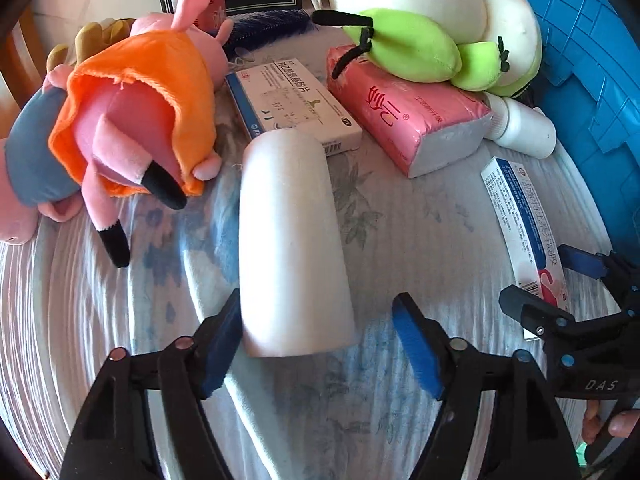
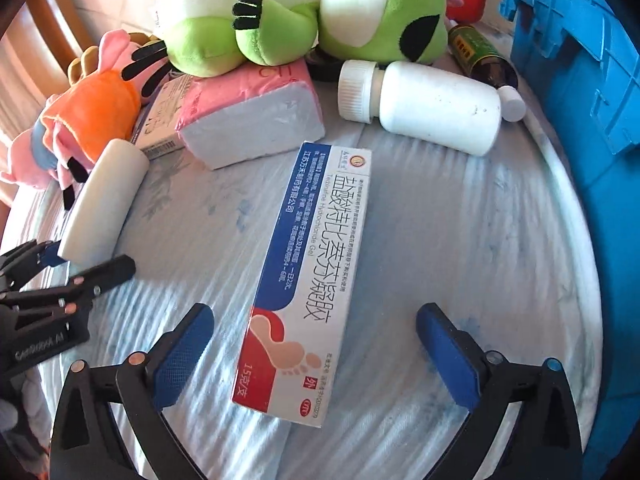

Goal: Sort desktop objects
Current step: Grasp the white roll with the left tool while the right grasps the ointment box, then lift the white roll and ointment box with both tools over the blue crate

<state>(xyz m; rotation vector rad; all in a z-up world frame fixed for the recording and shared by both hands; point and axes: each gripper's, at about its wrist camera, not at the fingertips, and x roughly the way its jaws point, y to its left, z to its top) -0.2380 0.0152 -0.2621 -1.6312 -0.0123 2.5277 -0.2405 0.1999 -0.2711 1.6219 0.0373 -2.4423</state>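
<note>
Gel carton (image 2: 304, 276), white and blue with a foot picture, flat on the floral tablecloth (image 2: 460, 260), between the spread jaws of the right gripper (image 2: 316, 356), pads clear of it. White cylinder (image 1: 290, 240) lying between the parted jaws of the left gripper (image 1: 320, 344); left pad at its side, right pad apart. Pink tissue pack (image 1: 408, 116), white bottle (image 2: 432, 108), green plush (image 1: 420, 36) behind; blue crate (image 2: 580, 60) at right.

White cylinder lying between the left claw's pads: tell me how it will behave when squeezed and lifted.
The white cylinder lies on its rounded side, so a nudge would probably roll it across the cloth. Its matte, foam-like surface suggests it is light and may dent under pressure. The left claw stands open with one pad about touching it, so closing may shift it sideways first.
</note>
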